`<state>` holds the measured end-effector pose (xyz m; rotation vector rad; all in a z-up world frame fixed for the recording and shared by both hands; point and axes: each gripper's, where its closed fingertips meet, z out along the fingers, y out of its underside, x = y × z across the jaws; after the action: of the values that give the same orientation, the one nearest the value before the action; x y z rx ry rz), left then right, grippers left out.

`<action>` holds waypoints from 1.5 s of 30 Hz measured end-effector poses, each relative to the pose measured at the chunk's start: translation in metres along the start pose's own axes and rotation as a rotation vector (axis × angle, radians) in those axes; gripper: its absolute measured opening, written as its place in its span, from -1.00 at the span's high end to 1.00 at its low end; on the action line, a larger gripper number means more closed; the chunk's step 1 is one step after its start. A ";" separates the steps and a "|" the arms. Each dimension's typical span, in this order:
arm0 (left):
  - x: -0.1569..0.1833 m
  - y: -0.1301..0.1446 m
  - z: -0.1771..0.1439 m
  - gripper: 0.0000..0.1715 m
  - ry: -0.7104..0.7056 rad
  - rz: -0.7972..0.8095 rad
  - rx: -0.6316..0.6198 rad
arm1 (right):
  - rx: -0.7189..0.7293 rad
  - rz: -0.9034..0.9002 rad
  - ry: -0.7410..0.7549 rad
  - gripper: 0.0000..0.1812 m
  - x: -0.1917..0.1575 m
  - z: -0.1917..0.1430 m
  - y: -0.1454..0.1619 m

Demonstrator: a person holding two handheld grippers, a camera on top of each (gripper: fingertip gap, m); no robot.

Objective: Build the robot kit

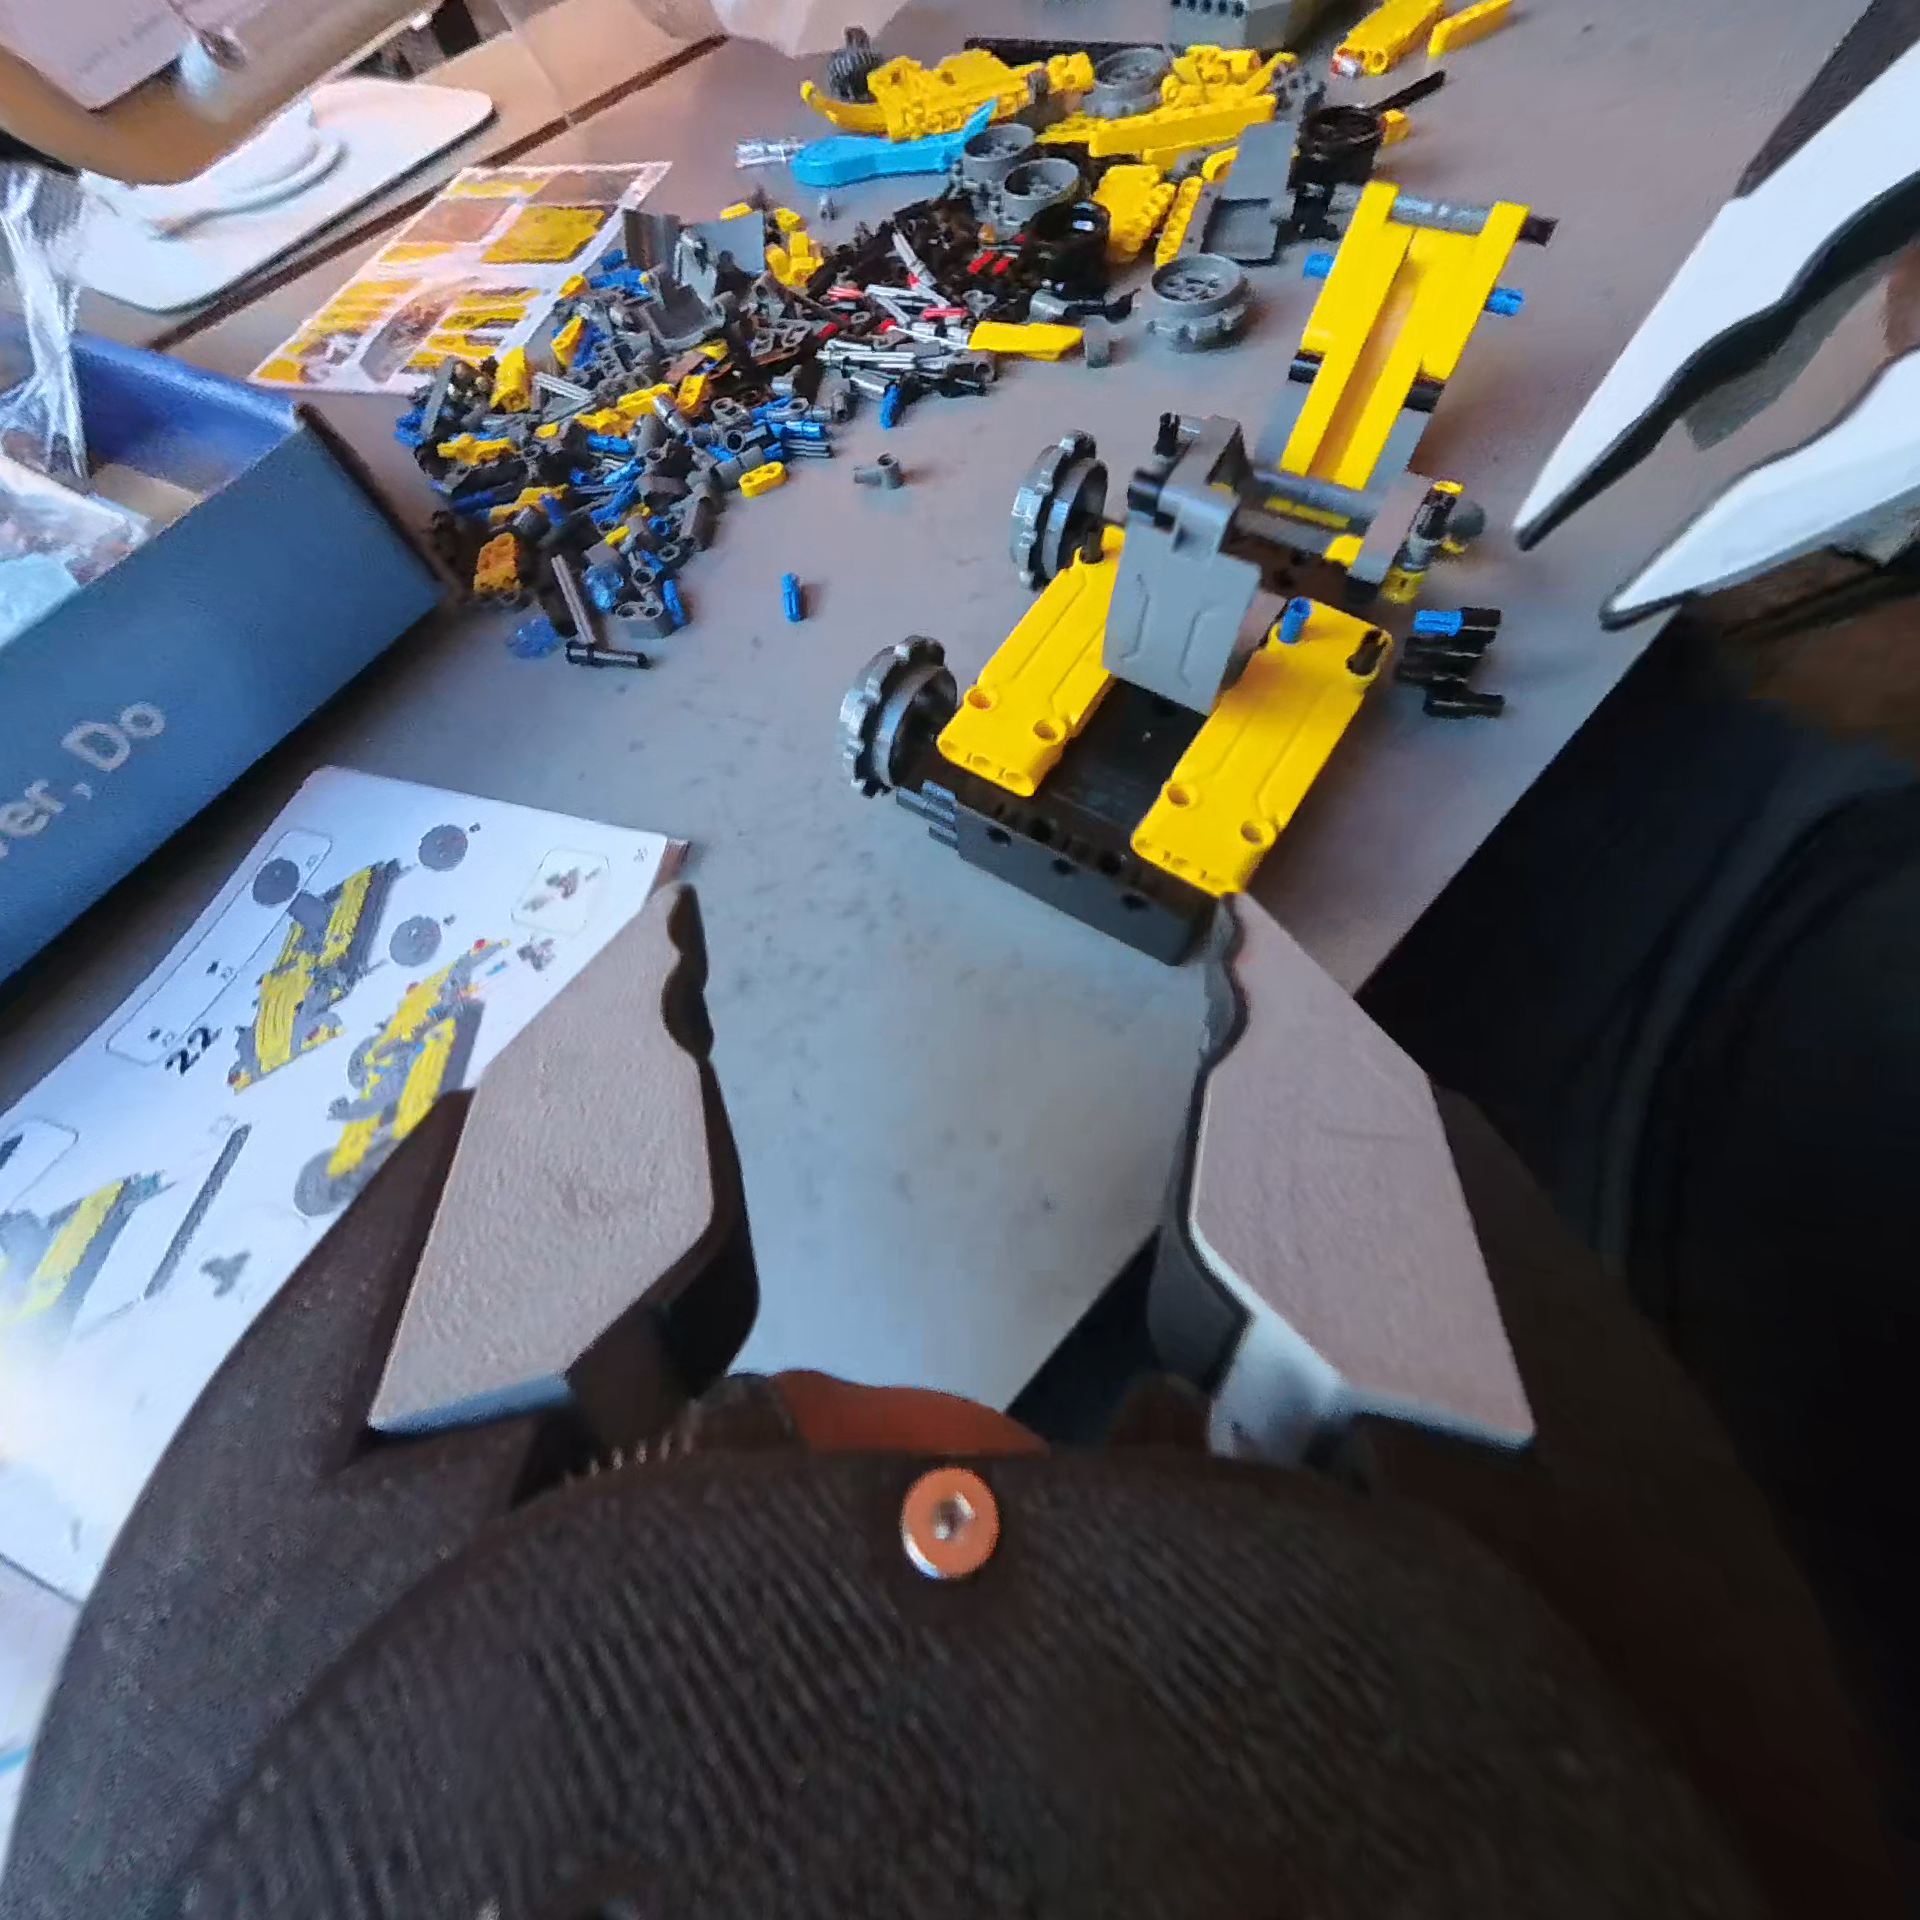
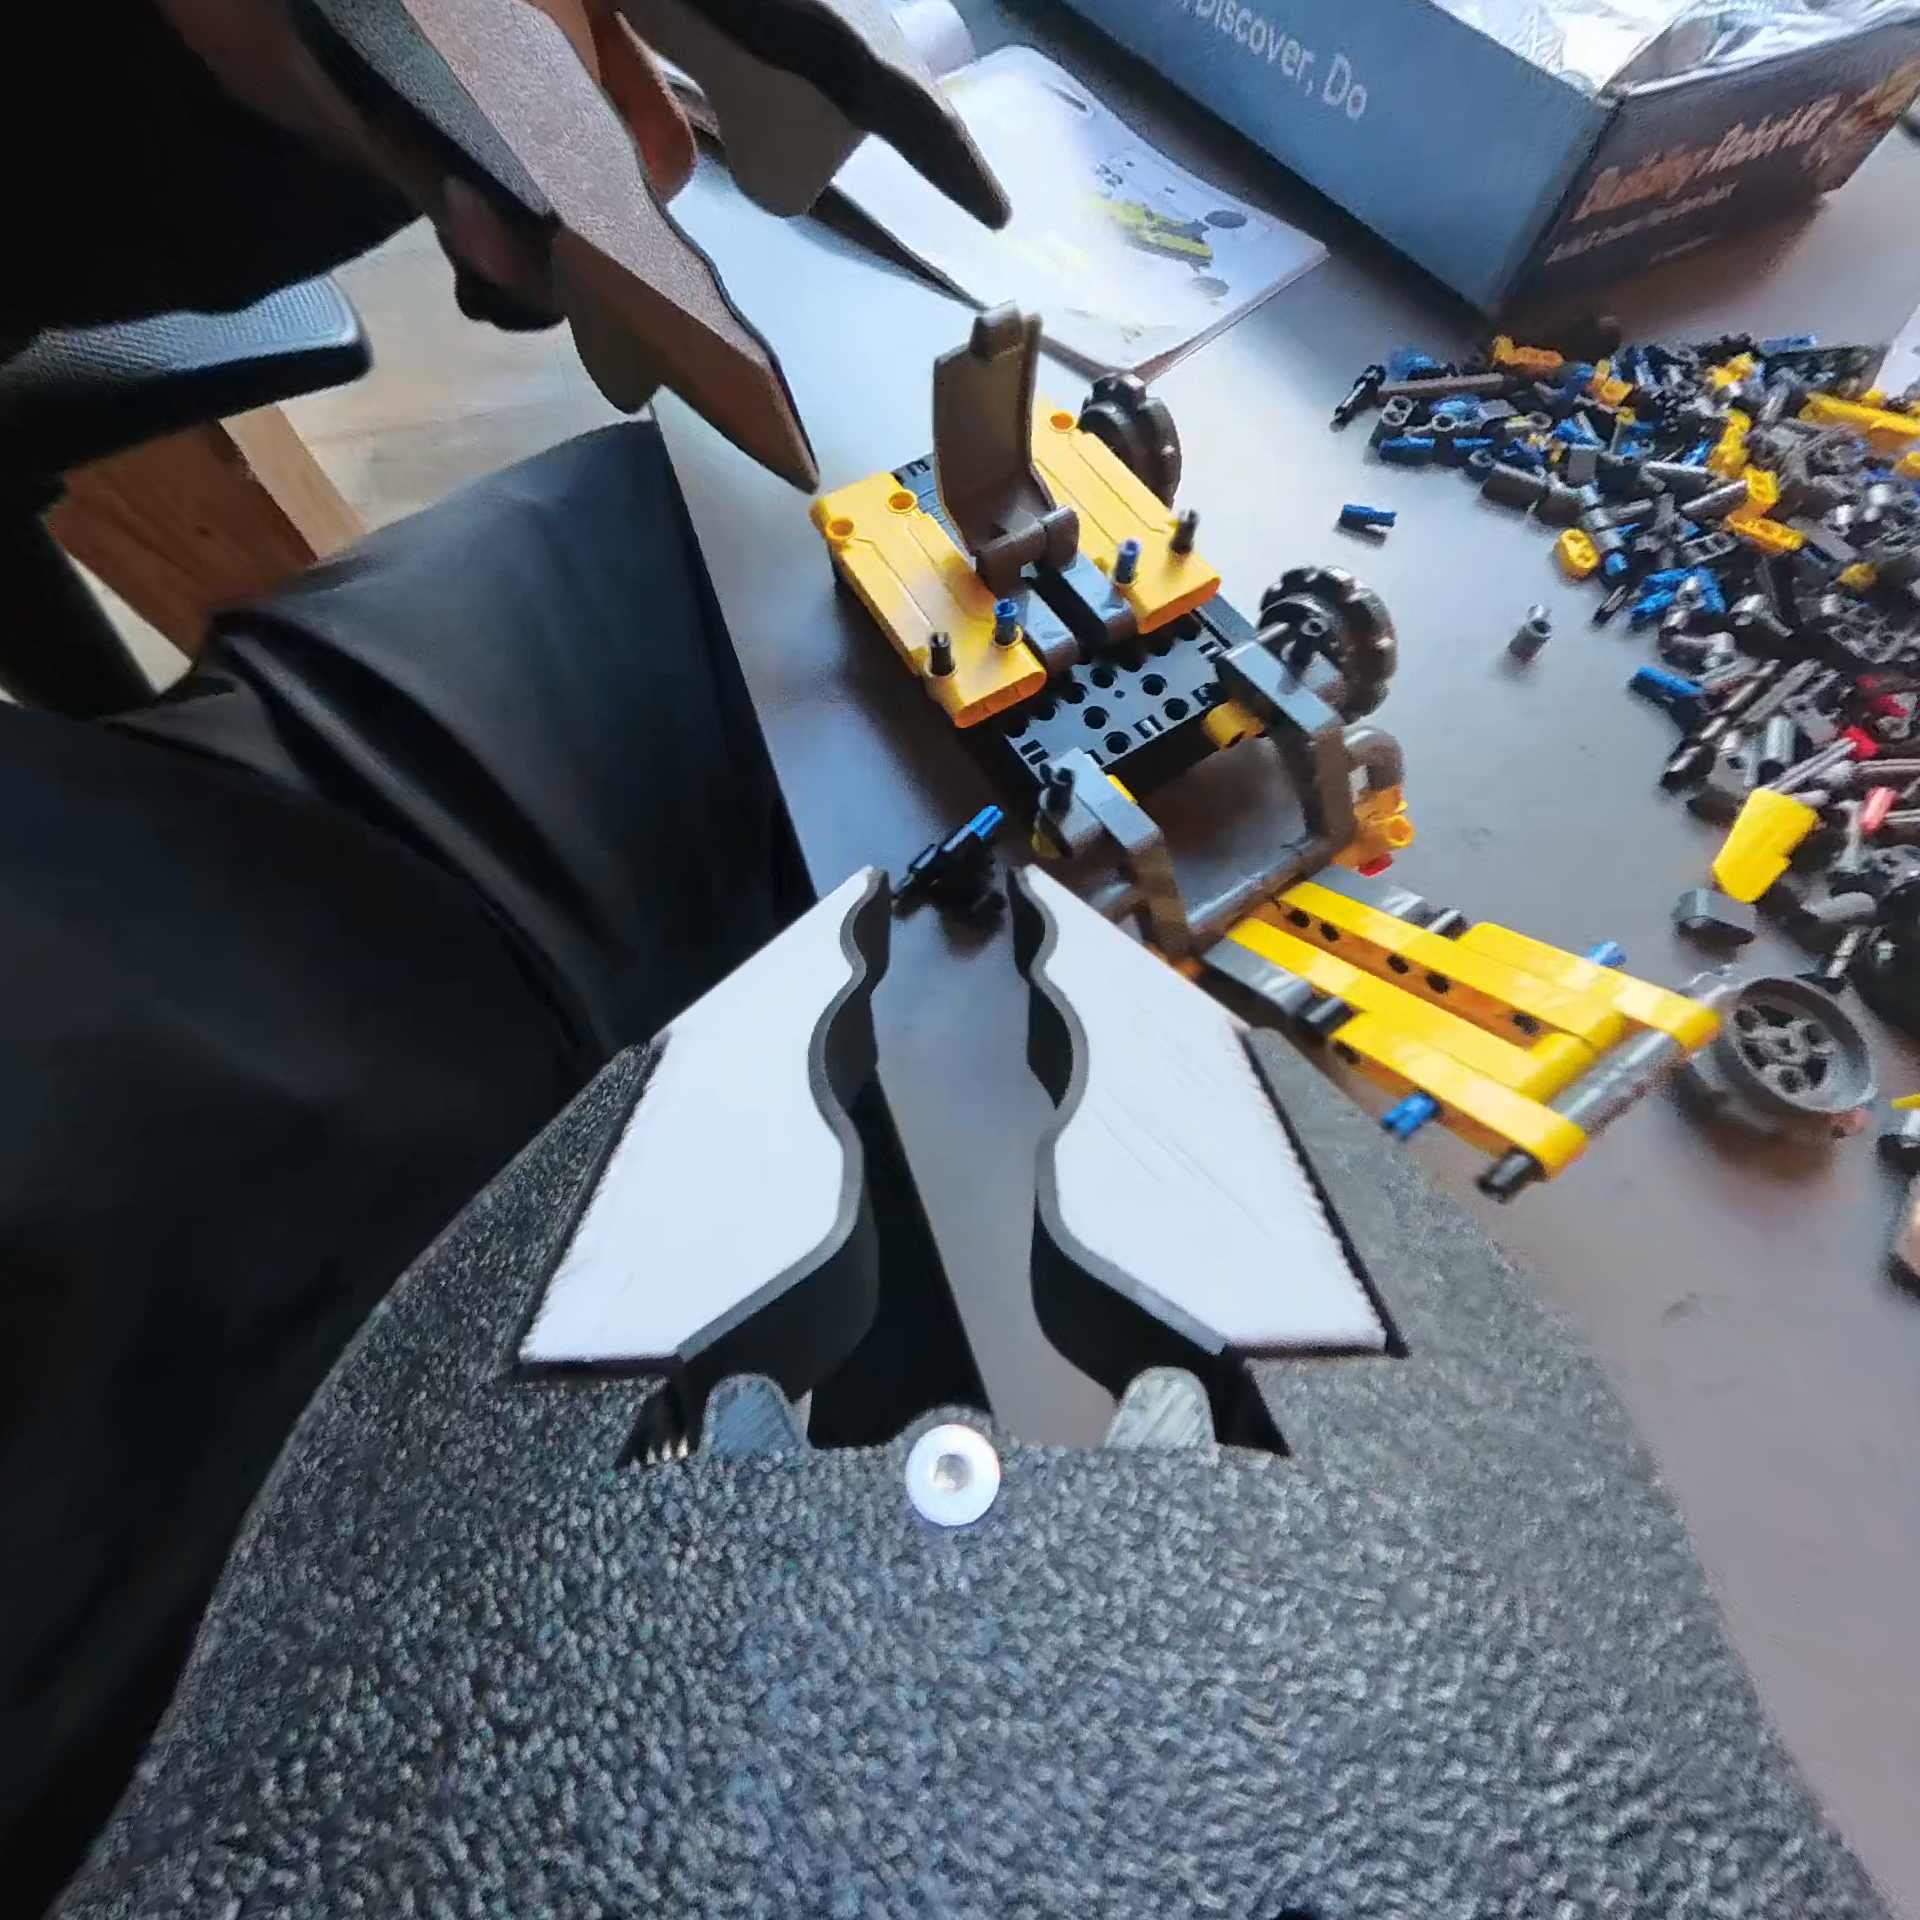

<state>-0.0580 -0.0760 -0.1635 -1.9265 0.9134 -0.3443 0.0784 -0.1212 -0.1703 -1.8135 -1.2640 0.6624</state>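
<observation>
A part-built yellow and grey brick vehicle (image 1: 1039, 675) (image 2: 1101, 499) with a raised grey seat (image 1: 1179, 613) (image 2: 987, 436) lies on the grey table (image 1: 727, 727) near its edge. My left gripper (image 1: 956, 914) is open and empty, its right fingertip just touching or next to the model's dark rear block. It shows in the right wrist view (image 2: 904, 353) above the model's yellow panels. My right gripper (image 2: 948, 885) is open with a narrow gap. A small black and blue connector piece (image 2: 951, 868) (image 1: 1449, 649) lies at its tips, beside the model's frame. The right gripper (image 1: 1567, 577) also shows in the left wrist view.
A big pile of loose bricks (image 1: 675, 436) (image 2: 1714, 582) lies beyond the model. An instruction booklet (image 1: 312, 987) (image 2: 1122, 239), a blue box (image 1: 187, 644) (image 2: 1403, 135) and a loose grey wheel (image 2: 1792, 1049) are nearby. A person's dark-clothed lap (image 2: 364, 831) sits at the table edge. My right gripper's tips are some 15 centimetres from the loose grey wheel (image 2: 1792, 1049). Look for it in the left wrist view (image 1: 1193, 285) too.
</observation>
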 end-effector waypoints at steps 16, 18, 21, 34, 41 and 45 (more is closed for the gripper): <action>0.005 0.003 -0.001 -0.09 0.063 -0.027 0.073 | 0.028 0.204 0.132 0.81 0.005 0.022 0.005; 0.013 -0.001 0.001 -0.09 0.111 -0.007 0.065 | 0.032 0.210 0.151 0.90 0.005 0.022 0.006; 0.022 -0.004 0.007 -0.09 0.177 0.027 0.049 | 0.042 0.233 0.176 0.91 0.007 0.018 0.006; 0.039 0.005 0.032 -0.12 0.238 0.179 -0.107 | 0.131 0.330 0.146 0.92 0.009 -0.013 0.018; 0.060 0.009 0.026 -0.18 0.151 0.170 -0.125 | 0.187 0.293 0.139 0.92 0.014 -0.029 0.015; 0.073 0.001 0.023 -0.11 0.099 0.139 -0.006 | 0.209 0.249 0.149 0.91 0.019 -0.035 0.010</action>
<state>0.0045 -0.1139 -0.1859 -1.8537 1.1083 -0.3578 0.1179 -0.1168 -0.1595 -1.8227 -0.8470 0.7503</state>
